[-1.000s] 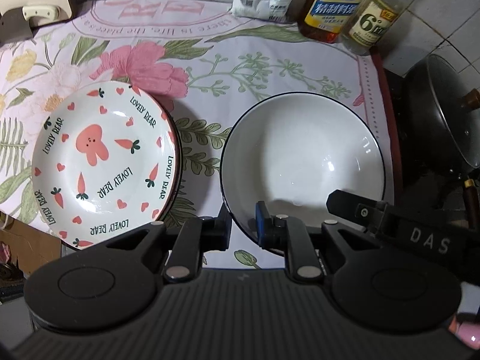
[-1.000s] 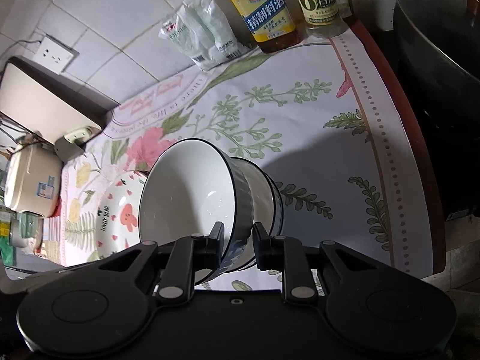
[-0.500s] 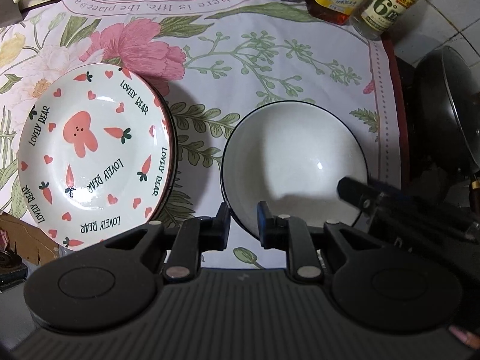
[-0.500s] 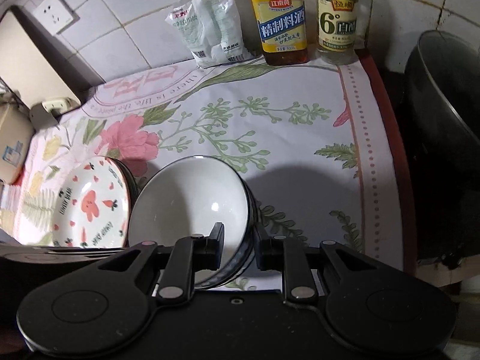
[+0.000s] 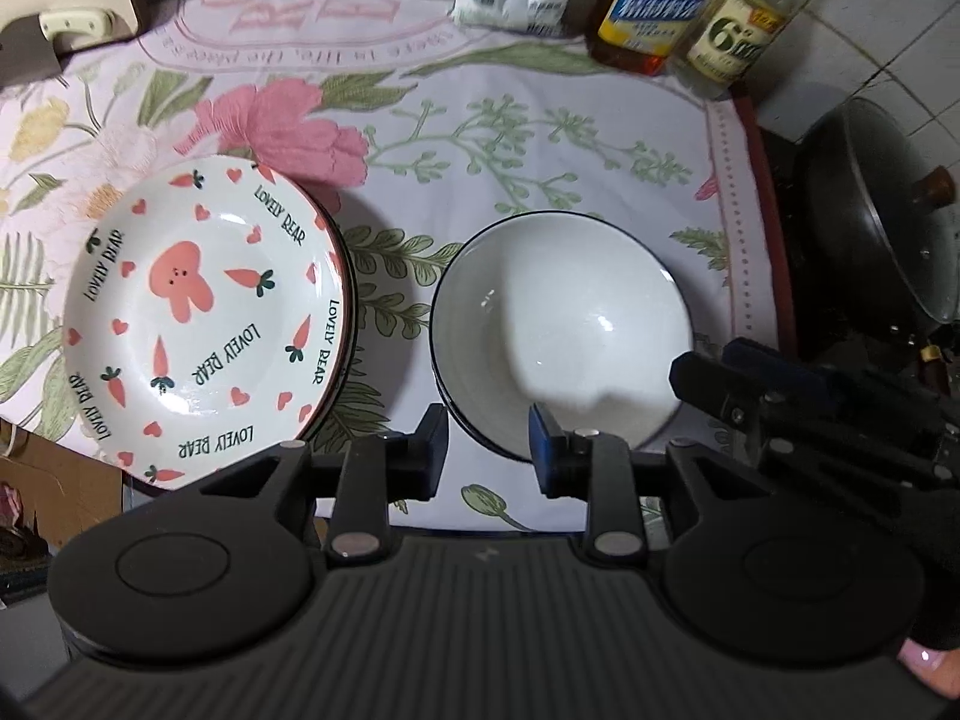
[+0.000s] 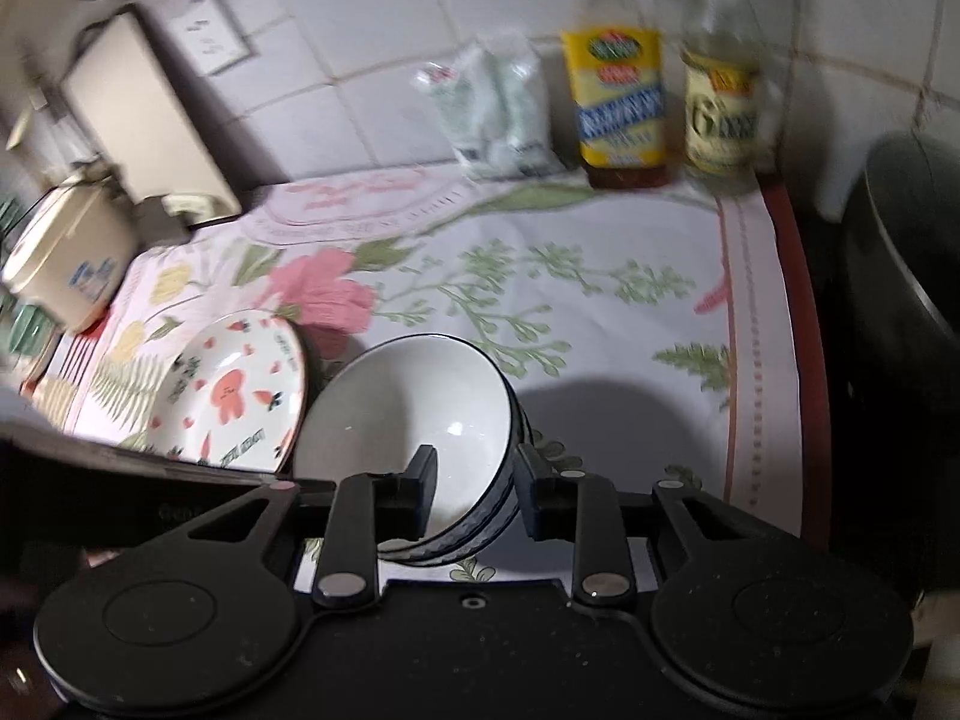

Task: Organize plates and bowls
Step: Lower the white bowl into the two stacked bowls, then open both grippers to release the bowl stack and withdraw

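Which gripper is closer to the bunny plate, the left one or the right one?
Left. The left gripper hangs, jaws opening, just beside the bunny plate, at the white bowl's near rim. The right gripper, also opening, straddles the bowl's far side.

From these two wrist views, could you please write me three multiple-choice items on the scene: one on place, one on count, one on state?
1. The rabbit-and-carrot plate lies where relative to the white bowl in the left wrist view?
A. To its left
B. Inside it
C. Behind it

2. How many bottles stand at the tiled wall?
A. One
B. Two
C. Four

3. The white bowl is:
A. Upside down
B. Full of soup
C. Upright and empty

Answers: 1 A, the two sit side by side on the floral cloth; 2 B, the yellow-labelled bottle and the clear bottle; 3 C, its bare white inside shows.
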A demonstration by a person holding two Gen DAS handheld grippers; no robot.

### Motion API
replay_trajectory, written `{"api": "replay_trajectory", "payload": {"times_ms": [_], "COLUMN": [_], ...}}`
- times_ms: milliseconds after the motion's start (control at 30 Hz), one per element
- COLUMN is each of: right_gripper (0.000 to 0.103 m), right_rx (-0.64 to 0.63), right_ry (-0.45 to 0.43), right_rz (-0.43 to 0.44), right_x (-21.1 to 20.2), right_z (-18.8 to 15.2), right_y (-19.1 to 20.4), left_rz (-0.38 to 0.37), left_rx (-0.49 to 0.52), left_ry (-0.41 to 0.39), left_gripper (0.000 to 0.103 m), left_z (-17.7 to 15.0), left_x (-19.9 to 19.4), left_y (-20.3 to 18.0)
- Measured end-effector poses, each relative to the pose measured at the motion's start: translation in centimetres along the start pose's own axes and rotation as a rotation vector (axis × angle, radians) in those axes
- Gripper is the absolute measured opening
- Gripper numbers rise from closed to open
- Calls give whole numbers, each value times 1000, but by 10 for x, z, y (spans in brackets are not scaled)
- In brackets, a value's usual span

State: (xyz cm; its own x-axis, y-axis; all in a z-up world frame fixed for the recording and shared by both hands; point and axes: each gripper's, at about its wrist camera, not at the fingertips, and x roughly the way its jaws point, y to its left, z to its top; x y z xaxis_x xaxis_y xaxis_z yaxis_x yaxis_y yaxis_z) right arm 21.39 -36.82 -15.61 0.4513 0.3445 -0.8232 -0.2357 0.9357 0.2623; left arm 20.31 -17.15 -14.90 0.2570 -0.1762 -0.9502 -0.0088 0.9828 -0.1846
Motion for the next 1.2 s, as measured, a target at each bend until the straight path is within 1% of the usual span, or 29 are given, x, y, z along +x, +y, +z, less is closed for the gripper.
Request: {"api": "replay_trajectory", "payload": {"times_ms": [33, 67, 100, 200, 267, 367, 433, 500, 567, 667, 700, 767, 867, 933, 967, 1000, 1100, 1200], "right_gripper": [34, 36, 42, 50, 53, 54, 55, 60, 63, 71, 72, 73, 74, 79, 84, 84, 84, 85], "right_rx": [-30, -64, -104, -199, -232, -261, -268, -267, -266, -246, -231, -218, -228, -235, -236, -238, -251, -250], "right_ry": [-16, -37, -59, -114, -138, -165, -187, -206, -223, -249, -257, -262, -277, -286, -290, -295, -307, -313], "right_rz": [-1, -4, -4, -9, 5, 22, 25, 35, 33, 18, 13, 5, -36, -57, -67, -83, -117, -121], "right_x": [-5, -12, -19, -38, -50, -68, -78, -89, -98, -106, -107, -107, -109, -109, -109, -107, -101, -92], "right_z": [-2, -4, -7, -15, -19, -28, -35, -41, -48, -60, -65, -75, -91, -100, -105, -109, -121, -129], "right_y": [2, 5, 8, 17, 19, 23, 27, 31, 35, 40, 41, 42, 47, 50, 51, 52, 55, 57], "left_rz": [-1, -2, -2, -11, -32, -43, -59, -77, -94, -79, -76, -70, -77, -90, -98, -107, -122, -138], "left_rx": [6, 14, 22, 35, 41, 67, 91, 104, 121, 141, 147, 155, 168, 169, 168, 165, 165, 173], "left_ry": [-11, -25, -41, -80, -104, -149, -176, -195, -215, -241, -251, -263, -275, -282, -288, -300, -331, -358], "left_gripper": [29, 29, 29, 30, 30, 32, 33, 34, 35, 38, 39, 40, 41, 43, 45, 47, 48, 50], "left_z": [-3, -6, -10, -20, -28, -39, -46, -53, -60, -72, -77, -84, -95, -101, -104, -106, -111, -115], "left_x": [-6, -12, -18, -37, -48, -63, -72, -80, -86, -93, -95, -95, -96, -96, -95, -95, -90, -81], "left_y": [-1, -2, -3, -5, -6, -9, -10, -11, -10, -9, -8, -6, 0, 5, 8, 11, 17, 21]}}
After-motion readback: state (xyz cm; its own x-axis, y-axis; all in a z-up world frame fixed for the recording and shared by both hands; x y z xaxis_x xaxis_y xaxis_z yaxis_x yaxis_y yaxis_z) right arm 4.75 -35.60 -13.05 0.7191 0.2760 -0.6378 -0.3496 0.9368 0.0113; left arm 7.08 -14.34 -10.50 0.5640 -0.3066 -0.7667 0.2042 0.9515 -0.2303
